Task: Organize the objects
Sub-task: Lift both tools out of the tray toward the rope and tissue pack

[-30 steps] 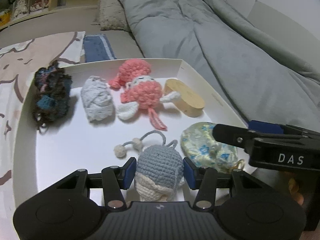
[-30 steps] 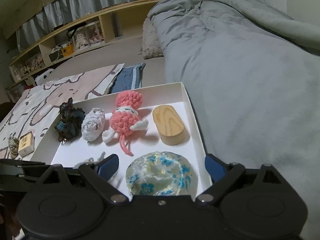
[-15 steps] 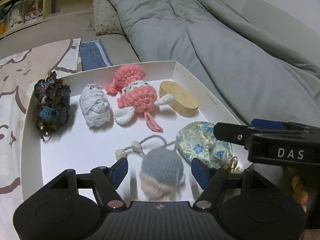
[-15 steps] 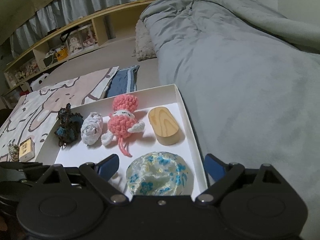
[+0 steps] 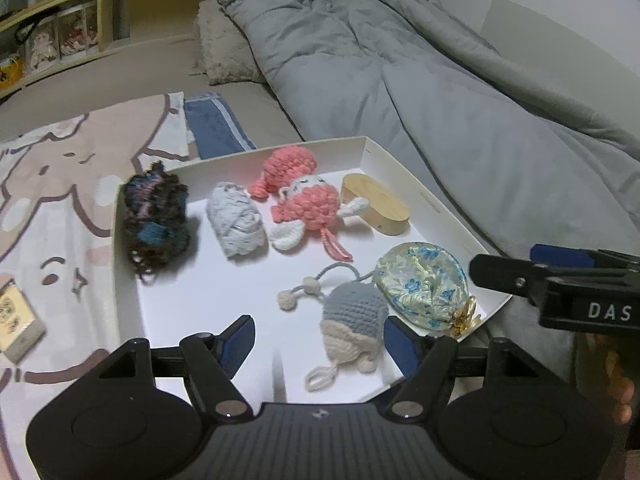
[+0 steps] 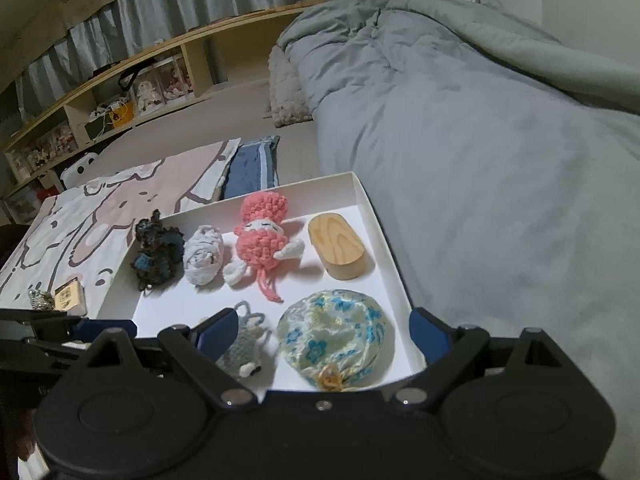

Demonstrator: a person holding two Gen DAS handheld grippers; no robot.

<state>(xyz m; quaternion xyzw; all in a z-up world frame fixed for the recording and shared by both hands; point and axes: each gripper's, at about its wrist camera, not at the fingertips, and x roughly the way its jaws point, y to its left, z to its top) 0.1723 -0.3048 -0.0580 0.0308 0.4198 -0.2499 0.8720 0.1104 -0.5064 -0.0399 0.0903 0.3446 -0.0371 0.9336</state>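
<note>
Gray bedding [image 5: 420, 92] is lying behind the white tray [image 5: 452, 216], where the left gripper [image 5: 320, 340] is hanging spread wide around the blue knitted toy [image 5: 354, 316], and the right gripper [image 6: 316, 336] is gaping over the flowery pouch [image 6: 336, 332].

Left gripper [image 5: 320, 340] and right gripper [image 6: 312, 334] both spread wide, side by side

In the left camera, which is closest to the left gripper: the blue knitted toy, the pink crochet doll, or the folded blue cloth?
From the left gripper:
1. Blue knitted toy, between the fingers, right side.
2. Pink crochet doll, mid-tray.
3. Folded blue cloth, beyond the white tray.
</note>
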